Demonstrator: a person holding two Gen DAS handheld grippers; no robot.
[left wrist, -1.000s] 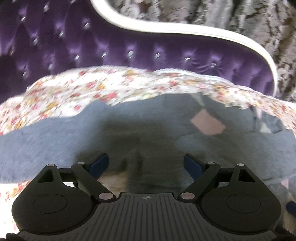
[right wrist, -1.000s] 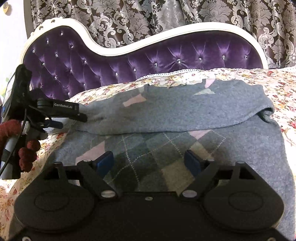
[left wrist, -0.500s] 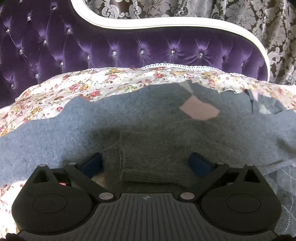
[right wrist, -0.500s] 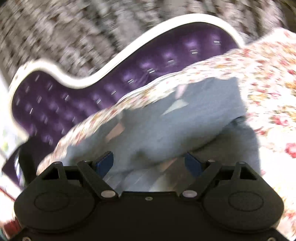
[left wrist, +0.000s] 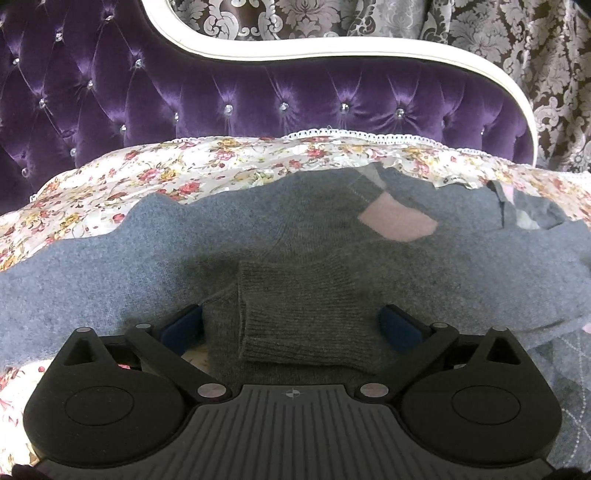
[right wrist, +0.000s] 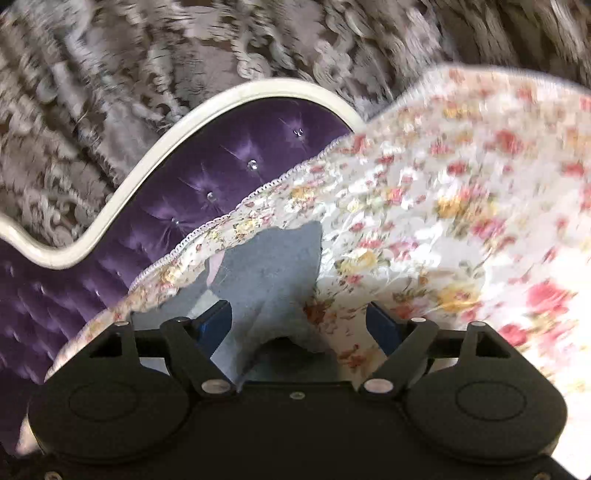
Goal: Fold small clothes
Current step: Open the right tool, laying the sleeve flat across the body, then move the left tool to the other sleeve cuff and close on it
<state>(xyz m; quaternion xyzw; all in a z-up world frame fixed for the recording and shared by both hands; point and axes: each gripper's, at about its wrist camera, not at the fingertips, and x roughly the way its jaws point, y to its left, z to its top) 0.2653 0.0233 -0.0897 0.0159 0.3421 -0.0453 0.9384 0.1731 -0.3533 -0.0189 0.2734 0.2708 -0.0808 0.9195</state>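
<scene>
- Presently noted: grey sweater (left wrist: 184, 258) spread on the floral bedspread (left wrist: 221, 166) of a bed, before a purple tufted headboard (left wrist: 258, 92) and patterned curtain (left wrist: 480, 29).
- Found left tool (left wrist: 291, 325) with its blue pads (left wrist: 183, 326) wide apart, straddling the ribbed cuff (left wrist: 295, 317) of a sleeve laid across the body of the garment; no clamping on the knit observed.
- Observed a pink diamond patch (left wrist: 397, 221) beyond the cuff, toward the headboard, and argyle patterning at the right edge of the left view.
- Found right tool (right wrist: 299, 325) likewise parted, tilted steeply; view blurred, so detail limited. Grey corner of the sweater (right wrist: 273, 266) seen lying between the pads, floral cover beside it; nothing gripped.
- Judged step in hand: right side being addressed, sleeve on the left side appearing already laid in.
- Recommended for the grasp: taking only the knit edge, not the bedspread lying just beside it, since both sit within the gap of the right tool.
- Recommended closing fully on a doubled edge before lifting, soft knit being liable to stretch and slip.
- Recommended keeping the left tool low near the cuff to steady the placed sleeve against drag.
- Flagged risk: bedspread pulled up with the garment, disturbing the fold.
</scene>
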